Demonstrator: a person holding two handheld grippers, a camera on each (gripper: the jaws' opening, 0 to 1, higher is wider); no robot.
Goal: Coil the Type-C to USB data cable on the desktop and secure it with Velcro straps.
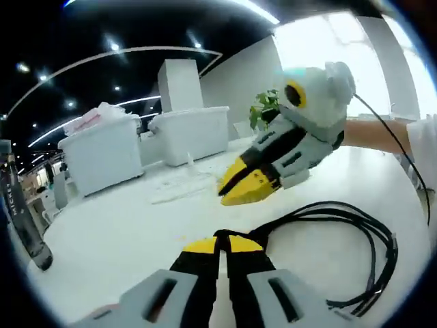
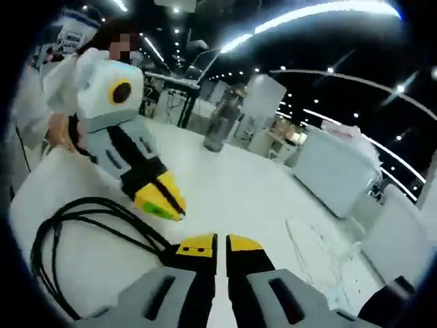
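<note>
Left gripper view had the left claw pinched narrow on the looped black cable lying on the white worktop, right claw hovering closed nearby, so coiling looked mid-way, strapping next.

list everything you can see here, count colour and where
data cable: 1, black, looped on the white desktop, one end pinched in both grippers' jaws
storage bins: 2, white, far side of the desktop
potted plant: 1, green, behind the right gripper in the left gripper view
metal cylinder: 1, grey, standing on the far desktop in the right gripper view
clear plastic wrap: 1, transparent, flat on the desktop
dark bottle: 1, at the desktop's edge
left gripper: 1, grey with yellow tips, shut on the cable
right gripper: 1, same colours, shut on the cable
hand: 1, holding the left gripper
</note>
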